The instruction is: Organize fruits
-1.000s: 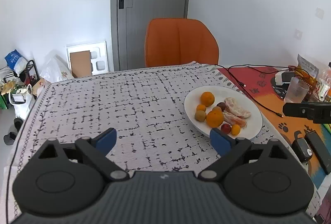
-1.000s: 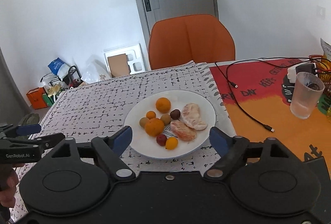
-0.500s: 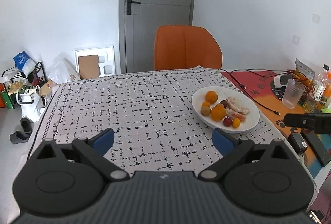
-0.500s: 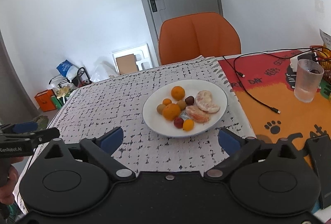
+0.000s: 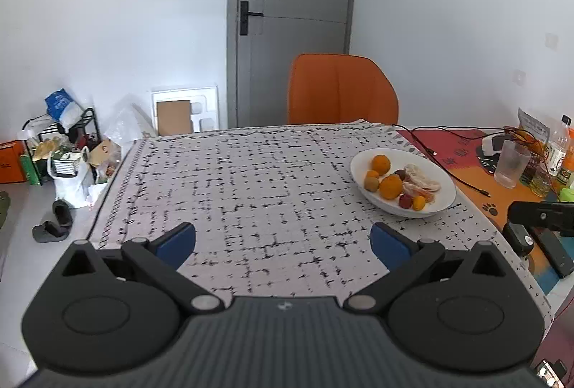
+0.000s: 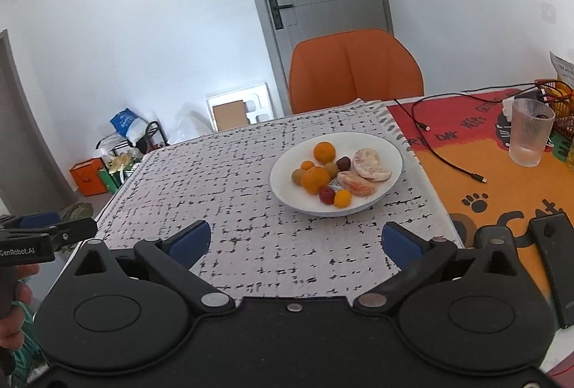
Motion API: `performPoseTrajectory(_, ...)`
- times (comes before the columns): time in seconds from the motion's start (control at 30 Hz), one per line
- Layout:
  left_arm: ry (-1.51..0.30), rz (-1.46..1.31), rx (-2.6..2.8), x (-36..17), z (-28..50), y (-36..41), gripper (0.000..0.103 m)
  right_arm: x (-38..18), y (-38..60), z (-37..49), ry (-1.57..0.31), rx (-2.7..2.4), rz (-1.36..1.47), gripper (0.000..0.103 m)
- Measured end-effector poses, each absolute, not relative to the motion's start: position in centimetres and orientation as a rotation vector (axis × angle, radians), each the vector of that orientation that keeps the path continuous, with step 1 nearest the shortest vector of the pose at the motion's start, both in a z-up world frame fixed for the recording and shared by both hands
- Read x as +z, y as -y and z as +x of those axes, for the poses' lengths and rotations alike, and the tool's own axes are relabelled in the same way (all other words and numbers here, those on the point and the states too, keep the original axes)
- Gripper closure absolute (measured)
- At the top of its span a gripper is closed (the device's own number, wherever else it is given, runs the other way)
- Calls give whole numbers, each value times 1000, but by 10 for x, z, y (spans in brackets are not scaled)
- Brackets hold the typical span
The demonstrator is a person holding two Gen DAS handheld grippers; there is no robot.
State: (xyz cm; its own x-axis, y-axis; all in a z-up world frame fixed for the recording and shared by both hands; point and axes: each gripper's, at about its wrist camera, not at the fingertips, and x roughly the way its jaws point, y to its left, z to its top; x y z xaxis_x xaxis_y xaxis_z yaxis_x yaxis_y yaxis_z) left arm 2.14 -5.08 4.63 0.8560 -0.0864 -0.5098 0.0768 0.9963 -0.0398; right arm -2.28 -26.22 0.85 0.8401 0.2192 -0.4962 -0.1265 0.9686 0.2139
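Where cloth ends, plate (image 6: 391, 151) holding fruits (image 6: 315, 179)

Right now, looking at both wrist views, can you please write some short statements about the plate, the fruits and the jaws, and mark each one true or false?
1. All the fruit lies on the white plate. True.
2. The left gripper holds a small orange. False: nothing is between its jaws, which are opening over the patterned cloth.
3. Two peeled citrus pieces lie on the plate. True.
4. The ribbed glass stands on the plate. False: it stands apart, on the orange and red mat.
5. The right gripper is shut on a red fruit. False: its jaws are wide open and empty; the red fruit lies on the plate.
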Motion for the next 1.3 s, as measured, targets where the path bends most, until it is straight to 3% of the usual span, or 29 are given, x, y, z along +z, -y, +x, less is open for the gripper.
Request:
performPoseTrajectory(0.5,-484,-58,18,53,-27,6,0,19,241,-66,-508,261,205,0)
performPoseTrajectory(1.3,-470,-25,38,52,-53,4,0,15,232,-87,-526,201,125,0)
